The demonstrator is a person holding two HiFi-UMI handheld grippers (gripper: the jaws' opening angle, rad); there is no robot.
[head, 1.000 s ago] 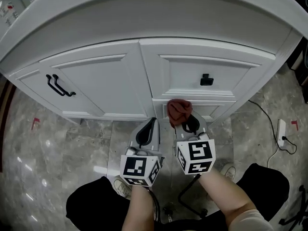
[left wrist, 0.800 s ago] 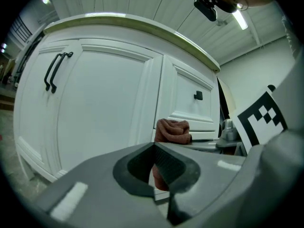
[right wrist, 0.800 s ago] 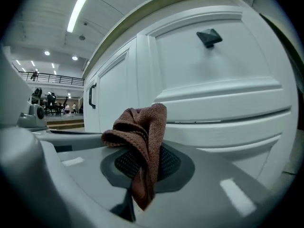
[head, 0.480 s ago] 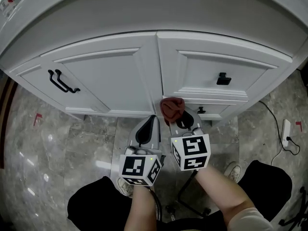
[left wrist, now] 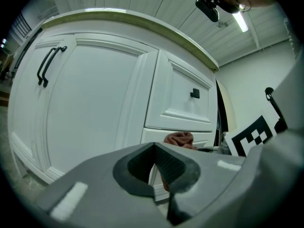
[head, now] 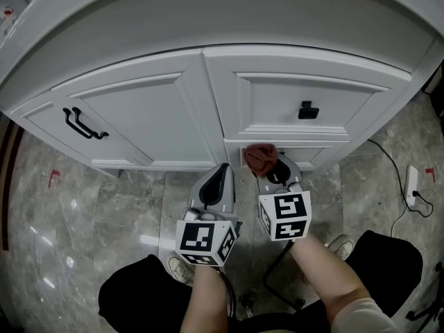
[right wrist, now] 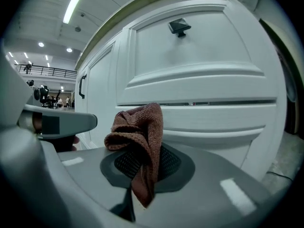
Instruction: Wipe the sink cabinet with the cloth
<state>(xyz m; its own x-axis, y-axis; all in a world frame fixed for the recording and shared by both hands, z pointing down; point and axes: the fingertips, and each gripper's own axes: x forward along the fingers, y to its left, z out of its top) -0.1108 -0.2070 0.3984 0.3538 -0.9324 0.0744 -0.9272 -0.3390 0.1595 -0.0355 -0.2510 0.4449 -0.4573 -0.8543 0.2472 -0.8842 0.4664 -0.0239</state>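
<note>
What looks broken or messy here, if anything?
Nothing stands out. The cabinet looks shut and straight, with its handles on. The cloth is just bunched in the right gripper, by the lower drawer.

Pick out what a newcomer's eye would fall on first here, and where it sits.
The crumpled reddish-brown knitted cloth stands out, pinched in the right claw before the lower drawer of the curved white sink cabinet. Black bar handles on its left door and a black square knob above contrast sharply. The left claw is shut, empty.
</note>
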